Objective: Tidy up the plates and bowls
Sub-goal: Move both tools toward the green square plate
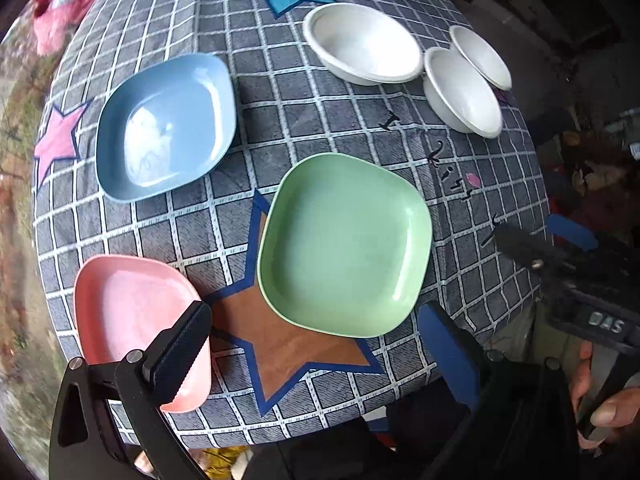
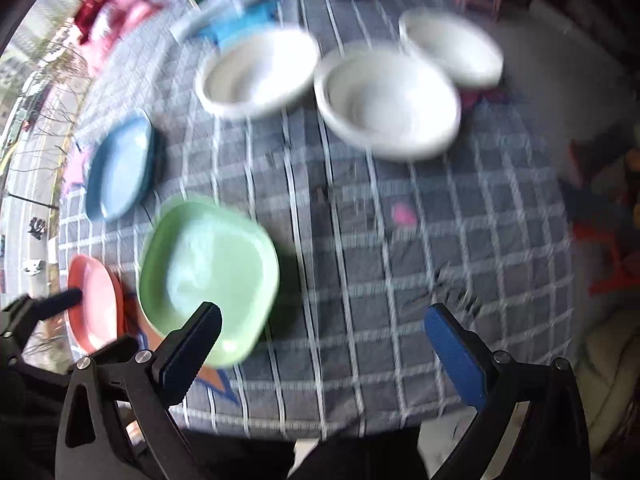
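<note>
We are holding both grippers above the near edge of the worktop (image 1: pixel 320 128), the left gripper (image 1: pixel 316 344) and the right gripper (image 2: pixel 324 344) each with jaws spread and pinching nothing. We are risking a slip: the pink plate (image 1: pixel 132 320) is lying at the worktop edge, so a careless push could send it off. The green plate (image 1: pixel 344 244), blue plate (image 1: pixel 164 128) and three white bowls (image 1: pixel 360 44) are standing apart and empty.
</note>
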`<state>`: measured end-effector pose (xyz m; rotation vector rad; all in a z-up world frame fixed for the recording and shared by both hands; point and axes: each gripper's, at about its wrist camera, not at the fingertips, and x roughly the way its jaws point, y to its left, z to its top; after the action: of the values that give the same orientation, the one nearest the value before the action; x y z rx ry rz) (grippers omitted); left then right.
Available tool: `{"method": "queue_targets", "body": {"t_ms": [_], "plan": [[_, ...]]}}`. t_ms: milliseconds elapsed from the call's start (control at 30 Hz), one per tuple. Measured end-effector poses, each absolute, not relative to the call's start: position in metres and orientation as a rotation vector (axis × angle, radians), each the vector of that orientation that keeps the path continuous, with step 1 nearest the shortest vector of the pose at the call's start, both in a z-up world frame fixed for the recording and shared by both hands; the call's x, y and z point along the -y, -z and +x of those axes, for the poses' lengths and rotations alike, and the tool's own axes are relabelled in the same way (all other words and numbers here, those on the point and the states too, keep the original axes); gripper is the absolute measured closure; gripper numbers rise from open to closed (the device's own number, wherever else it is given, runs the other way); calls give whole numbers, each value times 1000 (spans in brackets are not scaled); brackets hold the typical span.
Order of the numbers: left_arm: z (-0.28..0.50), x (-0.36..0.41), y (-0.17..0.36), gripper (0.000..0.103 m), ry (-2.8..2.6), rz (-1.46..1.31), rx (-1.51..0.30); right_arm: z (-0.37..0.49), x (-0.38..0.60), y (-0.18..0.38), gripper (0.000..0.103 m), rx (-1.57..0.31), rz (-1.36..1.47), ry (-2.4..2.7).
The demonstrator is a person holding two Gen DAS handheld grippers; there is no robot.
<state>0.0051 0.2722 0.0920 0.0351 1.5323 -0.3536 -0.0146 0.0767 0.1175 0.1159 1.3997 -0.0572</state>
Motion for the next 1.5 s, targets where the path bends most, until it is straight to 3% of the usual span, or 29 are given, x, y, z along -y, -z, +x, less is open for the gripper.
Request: {"method": "queue_targets", "body": {"t_ms": [67,200,433,1167,1500], "plan": [[8,-275,-89,0,336,38,-1539,-12,-78,-122,1,-1376,115,43],[13,-269,-83,0,336,89,-1556,-12,-87,-92,1,-1546,131,21],[28,-260,-66,0,277,235,-1545,-22,-97,-60,1,-1635,106,53],[52,-244,-54,0,324,307,-1523,2,-109,-68,1,-1640,159,70],[43,-266,-50,0,325,213,-1537,-9,-113,-69,1,-1627,172,76]]}}
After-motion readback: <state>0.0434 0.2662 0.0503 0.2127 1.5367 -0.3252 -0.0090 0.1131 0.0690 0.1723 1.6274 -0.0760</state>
